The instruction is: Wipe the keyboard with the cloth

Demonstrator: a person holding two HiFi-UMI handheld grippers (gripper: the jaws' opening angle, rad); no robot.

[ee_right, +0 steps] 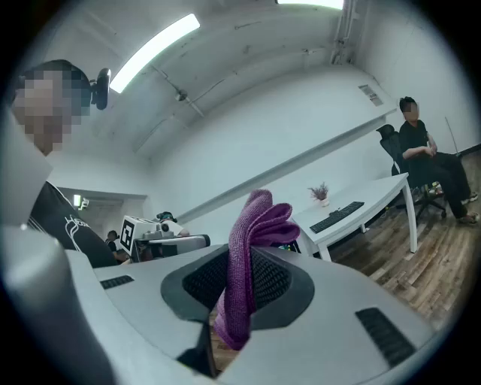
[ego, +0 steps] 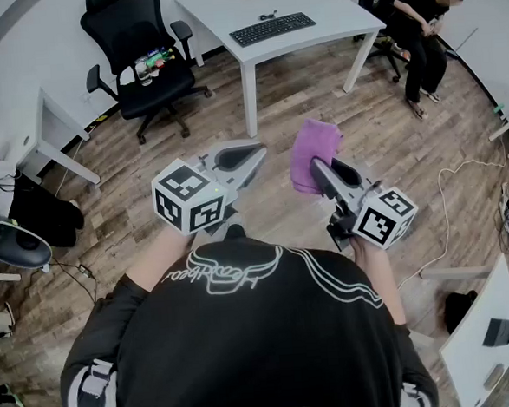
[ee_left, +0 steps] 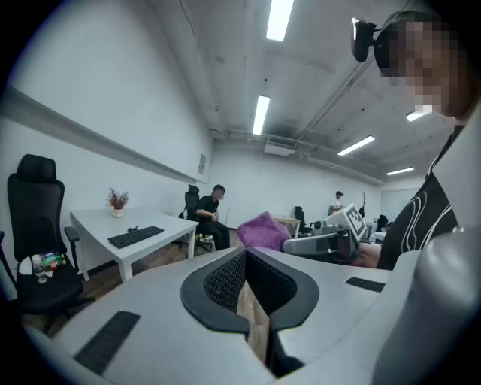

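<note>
The black keyboard (ego: 273, 28) lies on a white table (ego: 328, 6) a few steps ahead of me; it also shows as the keyboard (ee_left: 136, 237) in the left gripper view and the keyboard (ee_right: 337, 216) in the right gripper view. My right gripper (ego: 317, 163) is shut on a folded purple cloth (ego: 311, 146), which stands up out of its jaws as the cloth (ee_right: 252, 248). My left gripper (ego: 258, 152) is held beside it at waist height, shut with nothing in it. Both grippers are well short of the table, over the wooden floor.
A black office chair (ego: 140, 58) with bottles on its seat stands left of the table. A person sits on a chair (ego: 421, 30) at the far right. More white desks (ego: 50, 134) stand at the left, and cables (ego: 461, 175) lie on the floor at right.
</note>
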